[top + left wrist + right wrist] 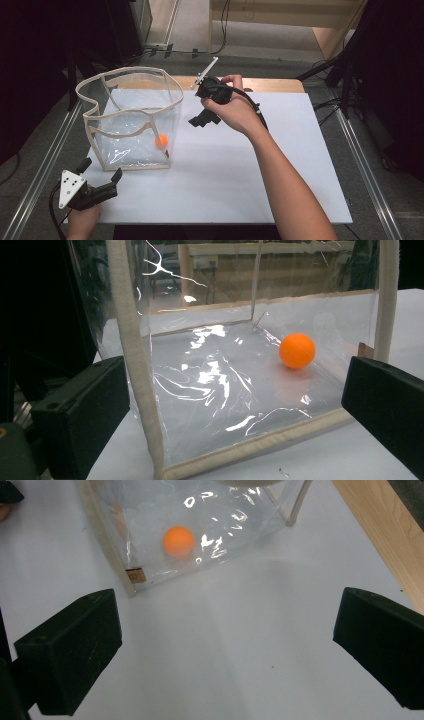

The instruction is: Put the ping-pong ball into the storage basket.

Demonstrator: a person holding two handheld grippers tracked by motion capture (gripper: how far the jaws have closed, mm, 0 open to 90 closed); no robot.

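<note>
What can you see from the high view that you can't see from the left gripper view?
The high view alone takes in the whole white table, the person's right hand holding the right gripper beside the bag, and the dark floor with cables beyond.

The left gripper view alone gives a close look along the left gripper, its black fingers spread wide on either side of the bag's near corner seam.

Both share the clear bag with cream edging and the orange ball lying inside on its bottom.

Glossy clear plastic bag (215, 385), cloth-trimmed; matt orange ball (297, 351); matt white tabletop (280, 165).
</note>
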